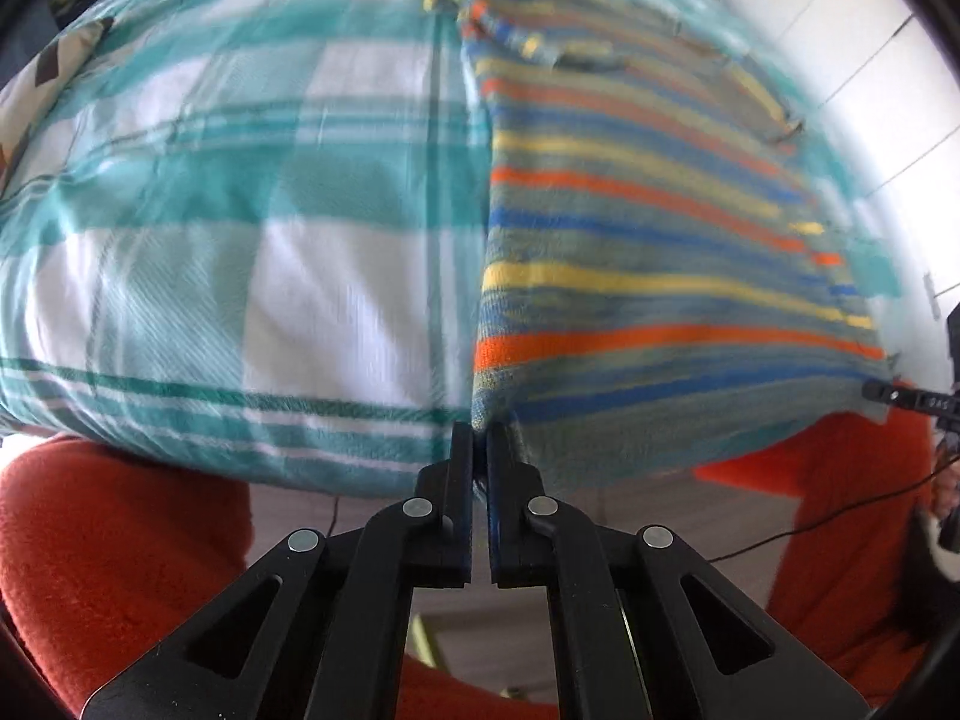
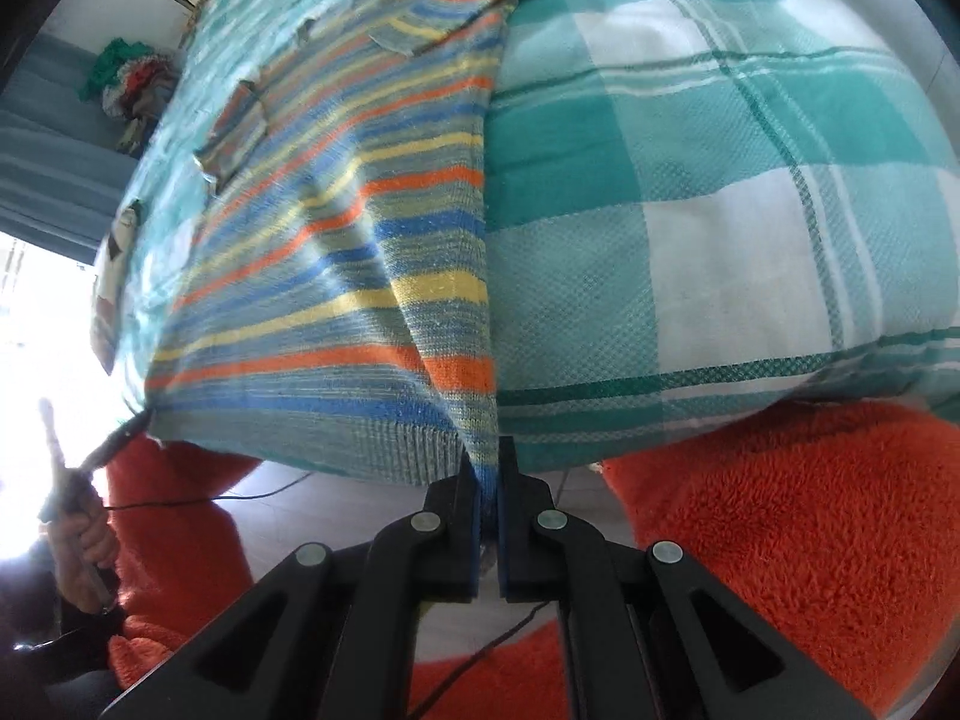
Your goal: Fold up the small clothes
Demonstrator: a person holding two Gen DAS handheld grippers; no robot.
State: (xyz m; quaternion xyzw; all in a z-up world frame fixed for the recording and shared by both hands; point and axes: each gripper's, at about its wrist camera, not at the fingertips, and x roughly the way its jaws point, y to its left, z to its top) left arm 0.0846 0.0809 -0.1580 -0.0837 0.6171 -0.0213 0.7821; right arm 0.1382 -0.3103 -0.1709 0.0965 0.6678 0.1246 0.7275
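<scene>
A striped knit sweater (image 1: 648, 252) in blue, orange, yellow and grey lies stretched over a teal and white checked cloth (image 1: 240, 210) on a bed. My left gripper (image 1: 479, 438) is shut on the sweater's near left hem corner. My right gripper (image 2: 491, 456) is shut on the sweater's (image 2: 360, 276) near right hem corner, over the checked cloth (image 2: 720, 192). The hem is pulled taut between them at the bed's front edge. The right gripper's tip (image 1: 894, 393) shows at the right of the left wrist view, and the left one (image 2: 120, 438) at the left of the right wrist view.
An orange fleece garment (image 2: 780, 540) worn by the person fills the lower part of both views (image 1: 120, 540). A pile of clothes (image 2: 132, 78) sits at the far left beyond the bed. A black cable (image 2: 180, 501) runs across the pale floor. White cupboards (image 1: 870, 60) stand beyond the bed.
</scene>
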